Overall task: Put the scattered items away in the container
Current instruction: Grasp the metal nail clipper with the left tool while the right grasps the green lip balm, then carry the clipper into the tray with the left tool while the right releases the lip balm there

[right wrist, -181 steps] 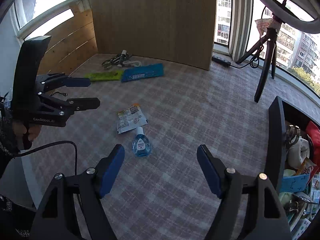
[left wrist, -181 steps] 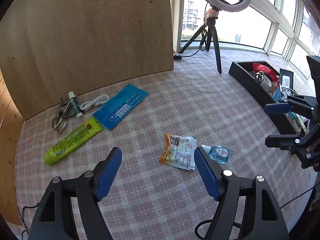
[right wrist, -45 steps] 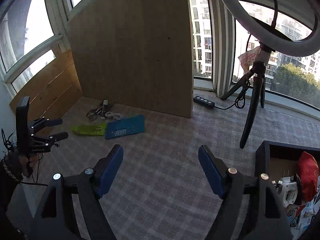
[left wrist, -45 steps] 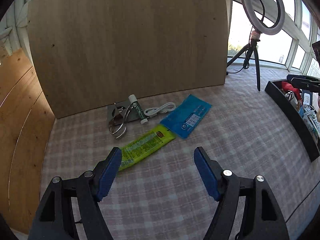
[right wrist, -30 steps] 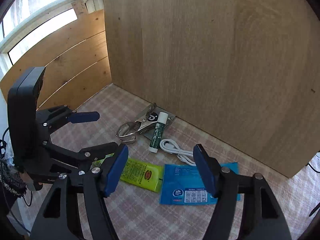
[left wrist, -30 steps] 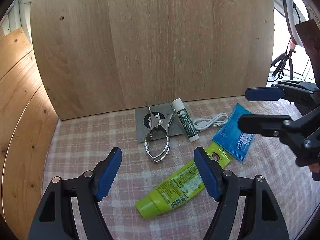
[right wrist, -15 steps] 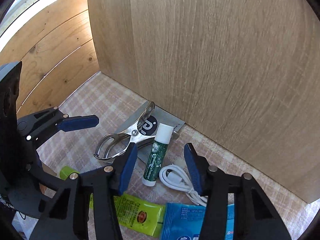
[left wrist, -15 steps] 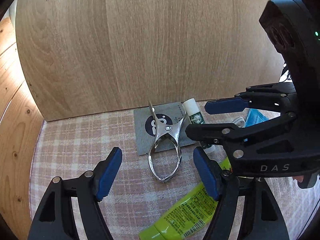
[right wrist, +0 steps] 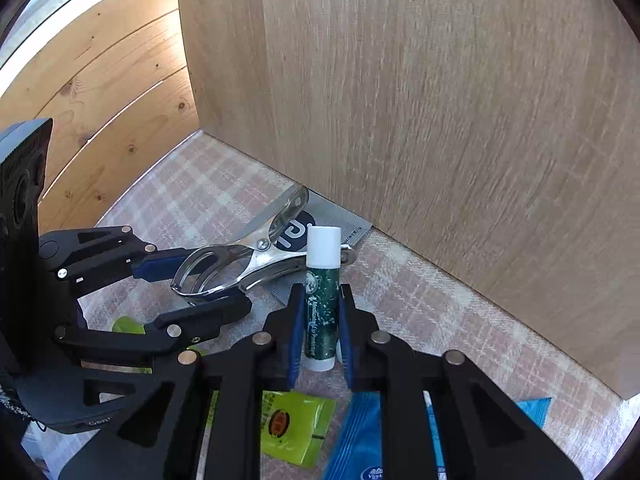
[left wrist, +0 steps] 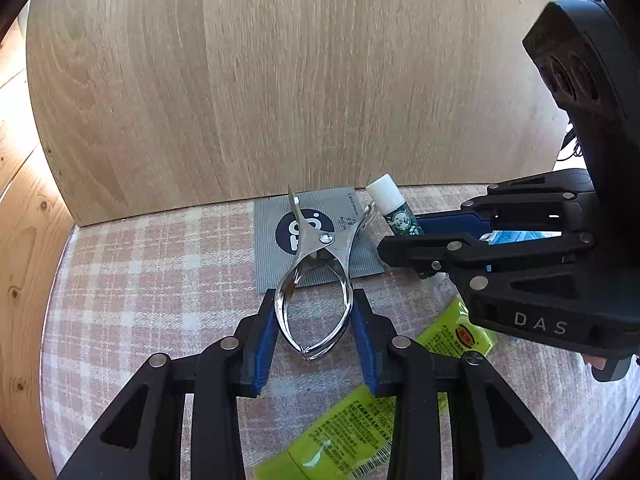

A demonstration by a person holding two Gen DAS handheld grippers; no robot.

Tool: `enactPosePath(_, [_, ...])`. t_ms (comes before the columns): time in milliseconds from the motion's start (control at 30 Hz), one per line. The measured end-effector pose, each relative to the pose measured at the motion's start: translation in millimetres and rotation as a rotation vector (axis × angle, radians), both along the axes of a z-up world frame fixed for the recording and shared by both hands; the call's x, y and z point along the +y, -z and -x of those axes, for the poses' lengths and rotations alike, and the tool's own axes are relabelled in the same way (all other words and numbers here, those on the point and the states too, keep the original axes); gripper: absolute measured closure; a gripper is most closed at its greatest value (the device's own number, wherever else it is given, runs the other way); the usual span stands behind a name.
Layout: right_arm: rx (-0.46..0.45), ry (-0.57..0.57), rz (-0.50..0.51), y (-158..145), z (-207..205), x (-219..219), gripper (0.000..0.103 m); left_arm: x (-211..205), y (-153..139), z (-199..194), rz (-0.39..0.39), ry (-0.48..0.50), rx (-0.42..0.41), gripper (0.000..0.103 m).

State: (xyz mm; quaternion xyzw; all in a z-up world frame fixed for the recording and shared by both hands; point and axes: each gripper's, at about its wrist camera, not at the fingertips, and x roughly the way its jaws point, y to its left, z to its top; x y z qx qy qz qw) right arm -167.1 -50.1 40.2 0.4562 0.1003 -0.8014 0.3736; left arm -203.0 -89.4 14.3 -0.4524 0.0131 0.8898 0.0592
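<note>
A shiny metal clamp (left wrist: 320, 248) lies partly on a grey card (left wrist: 276, 216) near the wooden board. My left gripper (left wrist: 314, 304) has its jaws closing, with the blue pads (left wrist: 266, 328) touching the clamp's looped handles on both sides. A green lip balm stick (right wrist: 322, 308) with a white cap lies next to the clamp. Around its body, the jaws of my right gripper (right wrist: 321, 300) are closing, pads against its sides. The left wrist view shows the right gripper (left wrist: 404, 240) at the right. The container is not in view.
A yellow-green tube (left wrist: 360, 432) and a blue packet (right wrist: 360, 440) lie on the checked cloth just under the grippers. An upright wooden board (left wrist: 280, 80) stands close behind the items. A wood-plank wall (right wrist: 100, 80) closes the left side.
Both grippers' jaws have narrowed from wide apart: the left now around the clamp's handles, the right around the lip balm. The right gripper has also come lower and closer to the stick.
</note>
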Motion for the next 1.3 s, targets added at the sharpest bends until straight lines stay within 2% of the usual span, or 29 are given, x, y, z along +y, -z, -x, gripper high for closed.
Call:
enactPosePath(167, [-0.011,0.010,0.067,-15.7,-13.2,12.1,0.088,-5.8,-22.2,-29.5,-0.023,-0.035,0.049,0.070])
enactPosePath(400, [0.009,0.032,0.180,-59.9,-43.8,51.0,0.088,1.3,-65.9,-76.1,-0.028,-0.035,0.131,0.070])
enactPosePath(533, [0.024,0.041,0.225,-84.6,-66.3,81.2,0.088,27.7,-83.1,-102.1,-0.033,-0.021,0.160,0.070])
enactPosePath(700, [0.081,0.076,0.255,-112.2,-99.3,131.0,0.088,53.2,-104.1,-105.8,-0.067,-0.003,0.181,0.070])
enactPosePath(800, [0.088,0.140,0.277,-124.9,-114.1,173.3,0.088,79.7,-118.0,-115.1,-0.099,0.041,0.197,0.070])
enactPosePath(967, [0.121,0.285,0.293,-141.7,-139.7,255.5,0.088,143.2,-141.7,-123.2,-0.151,0.172,0.245,0.070])
enactPosePath(1300, [0.175,0.641,0.280,-151.8,-184.5,440.3,0.088,295.0,-163.2,-97.3,-0.228,0.457,0.269,0.070])
